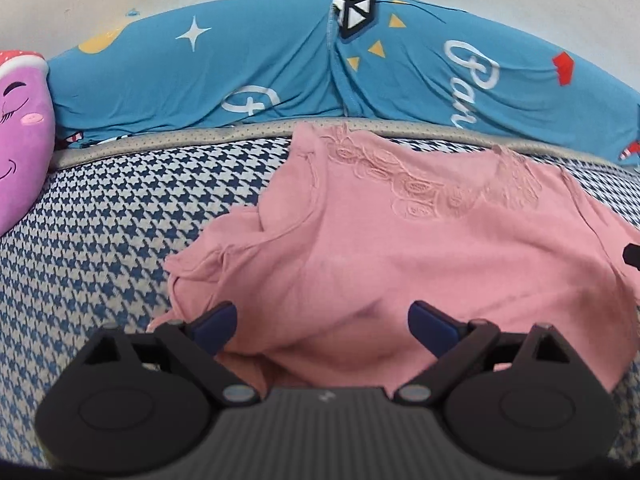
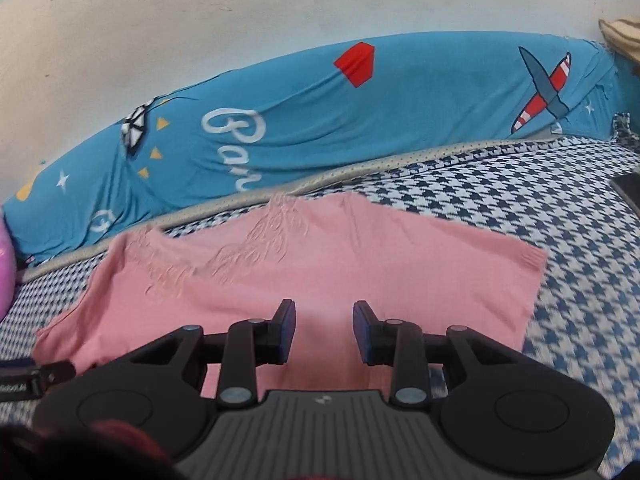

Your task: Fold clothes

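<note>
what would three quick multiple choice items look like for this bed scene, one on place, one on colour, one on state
1. Where does the purple plush toy sit relative to the pink top?
A. off to its left
B. on top of it
C. off to its right

2. What colour is the long cushion against the wall?
A. green
B. blue
C. plain white

3. How is the left claw standing?
A. shut on the top
C. shut on the plush toy
B. open, nothing pinched

Answers: 1 A, the toy lies at the left edge of the left wrist view, apart from the top. 2 B, blue with printed stars and lettering. 3 B, both fingers are spread wide above the fabric.
</note>
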Tool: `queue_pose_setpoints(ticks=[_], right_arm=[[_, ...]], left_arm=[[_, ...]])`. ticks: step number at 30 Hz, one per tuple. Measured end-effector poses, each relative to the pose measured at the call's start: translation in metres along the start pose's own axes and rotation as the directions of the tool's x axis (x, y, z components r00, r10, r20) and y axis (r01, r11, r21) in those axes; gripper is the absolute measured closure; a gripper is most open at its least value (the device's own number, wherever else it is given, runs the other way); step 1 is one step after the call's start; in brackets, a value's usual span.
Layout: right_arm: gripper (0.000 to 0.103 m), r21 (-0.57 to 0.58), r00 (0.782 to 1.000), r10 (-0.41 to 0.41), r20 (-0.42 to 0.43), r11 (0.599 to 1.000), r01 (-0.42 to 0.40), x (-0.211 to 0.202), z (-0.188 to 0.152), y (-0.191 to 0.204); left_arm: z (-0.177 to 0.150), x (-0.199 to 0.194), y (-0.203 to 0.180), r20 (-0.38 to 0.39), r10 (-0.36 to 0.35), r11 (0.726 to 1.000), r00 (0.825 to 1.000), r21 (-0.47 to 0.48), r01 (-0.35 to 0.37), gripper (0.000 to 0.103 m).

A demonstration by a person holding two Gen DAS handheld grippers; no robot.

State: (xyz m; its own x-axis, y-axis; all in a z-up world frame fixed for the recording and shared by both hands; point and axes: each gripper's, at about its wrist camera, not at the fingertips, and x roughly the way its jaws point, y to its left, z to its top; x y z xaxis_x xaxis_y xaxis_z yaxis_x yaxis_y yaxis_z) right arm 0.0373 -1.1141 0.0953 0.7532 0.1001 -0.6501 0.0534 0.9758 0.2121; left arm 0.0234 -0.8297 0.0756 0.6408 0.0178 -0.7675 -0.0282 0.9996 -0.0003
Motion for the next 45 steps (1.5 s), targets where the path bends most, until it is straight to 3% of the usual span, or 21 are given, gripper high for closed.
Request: queue_pose_setpoints(ticks=[14,32,40,42,45], right_arm=[[0.071,0.036,0.997,-0.06,0.045,0.998,0.059,0.07,0.046,-0.008],[0.071,-0.001,0.996,-0.066,0.058,0.998,0.066,0.121,0.06,-0.003],[0.071,-0.07,0.995,-0.081,0.061,0.994,0.085,0.14,0.055,0.009],[0.085,-0.09,0.996,-0.073,0.06,0.993,0.078,0.142,0.055,0.011],[0.093,-0.114,0.995,-0.078,0.067,0.99,0.085,0.142,0.054,0.015]], left_arm=[[-0.002,0.025,-0.005,-0.003,-0.02,1.0,1.0,0.011,0.02,0.006],[0.002,0.03,0.002,-0.023,-0.041,0.999,0.999,-0.036,0.04,0.006],[0.0,0.036,0.002,-0.033,-0.029,0.999,0.999,-0.024,0.028,0.006],[0.0,0.038,0.002,-0.035,-0.023,1.0,0.999,-0.016,0.023,0.006],[0.0,0.04,0.003,-0.038,-0.017,1.0,0.999,-0.004,0.017,0.006]])
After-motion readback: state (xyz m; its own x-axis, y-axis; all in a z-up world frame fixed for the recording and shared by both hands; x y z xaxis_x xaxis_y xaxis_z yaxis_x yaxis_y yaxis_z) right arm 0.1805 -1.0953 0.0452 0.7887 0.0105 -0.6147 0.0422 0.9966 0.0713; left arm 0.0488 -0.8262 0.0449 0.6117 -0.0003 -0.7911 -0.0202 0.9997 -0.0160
